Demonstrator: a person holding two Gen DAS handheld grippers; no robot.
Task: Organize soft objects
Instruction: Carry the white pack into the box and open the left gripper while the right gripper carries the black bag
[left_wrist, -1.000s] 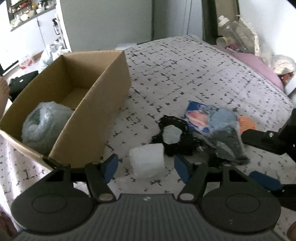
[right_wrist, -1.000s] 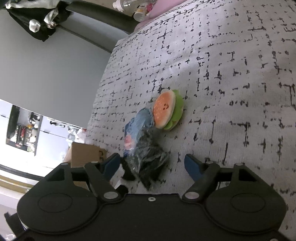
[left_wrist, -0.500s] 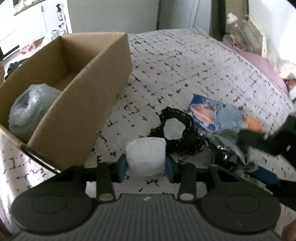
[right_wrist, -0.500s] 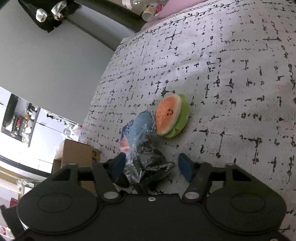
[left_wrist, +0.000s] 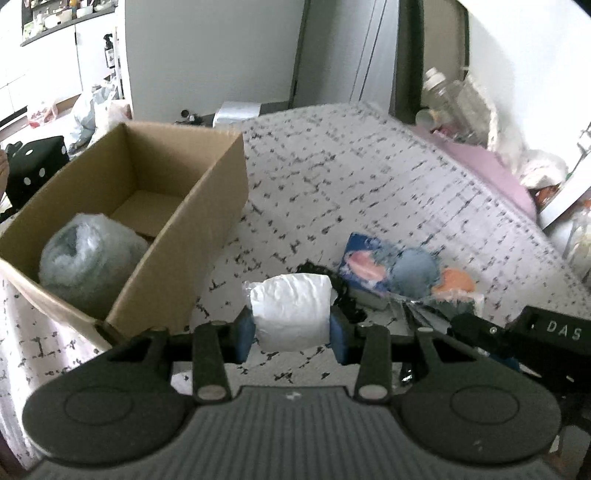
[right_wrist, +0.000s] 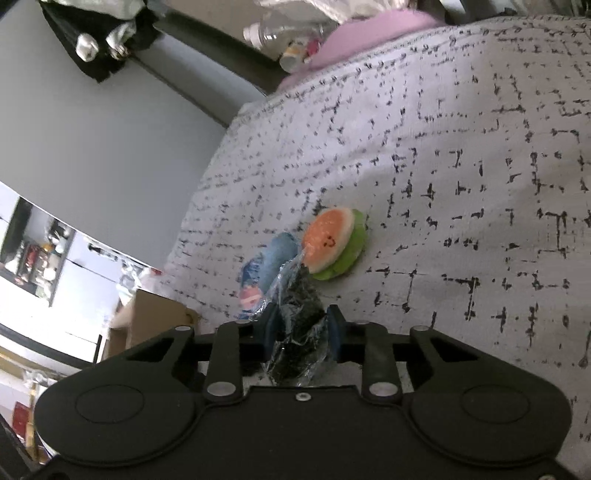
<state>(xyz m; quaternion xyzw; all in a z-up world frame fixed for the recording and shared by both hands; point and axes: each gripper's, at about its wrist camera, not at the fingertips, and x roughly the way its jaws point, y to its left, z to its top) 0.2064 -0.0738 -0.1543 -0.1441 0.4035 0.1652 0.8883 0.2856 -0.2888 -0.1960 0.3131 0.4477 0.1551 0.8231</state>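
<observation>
The left gripper is closed on the white soft bundle; the cardboard box lies to its left, near. The right gripper, farther from the box, has just closed on the black plastic-wrapped item.

Matt cardboard box, woven cloth bedspread, seemingly crinkly glossy plastic bag
</observation>
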